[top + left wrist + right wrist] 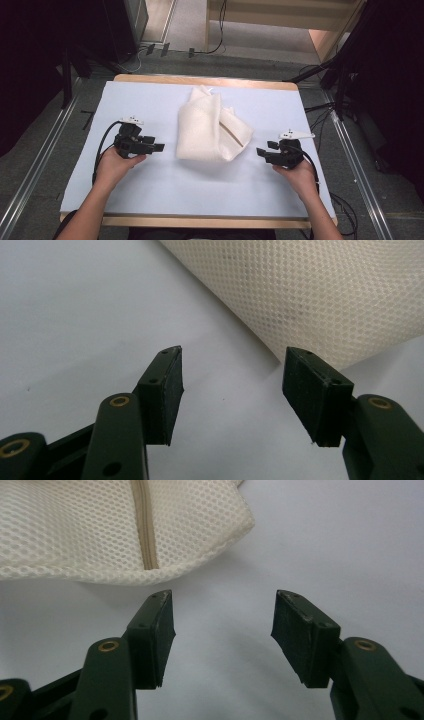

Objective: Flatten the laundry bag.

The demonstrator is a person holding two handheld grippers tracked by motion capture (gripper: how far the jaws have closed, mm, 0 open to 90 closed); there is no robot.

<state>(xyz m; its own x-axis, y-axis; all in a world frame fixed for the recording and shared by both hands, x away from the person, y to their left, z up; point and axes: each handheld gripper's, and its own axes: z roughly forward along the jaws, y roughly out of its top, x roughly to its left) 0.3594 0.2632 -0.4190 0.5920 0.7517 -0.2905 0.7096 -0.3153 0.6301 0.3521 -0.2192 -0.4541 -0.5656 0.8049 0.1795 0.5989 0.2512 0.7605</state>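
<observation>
A cream mesh bag (212, 127) lies crumpled and partly folded over itself at the middle of a table covered with a pale blue sheet (165, 187), as a person seated at the near edge holds a two-jaw gripper in each hand on either side of it. The left gripper (150, 146) sits just beside the bag's left edge, its jaws spread wide and empty above the sheet; in the left gripper view the bag's fine netting (320, 290) fills the space just beyond the jaw tips, not touching them. The right gripper (264, 152) sits near the bag's lower right corner, jaws likewise spread wide and holding nothing. In the right gripper view a beige zipper strip (143, 530) runs down the mesh toward a rounded, seamed edge just ahead of the jaws.

The bag looks light, soft and limp, likely to sag and drape rather than keep any shape once lifted. Its open weave should give the pads some purchase, though a single thin layer could slide out of a pinch. The stitched rim and the corners nearest each gripper appear the firmest places to take hold, with both sides gripped if it is to be spread flat.
</observation>
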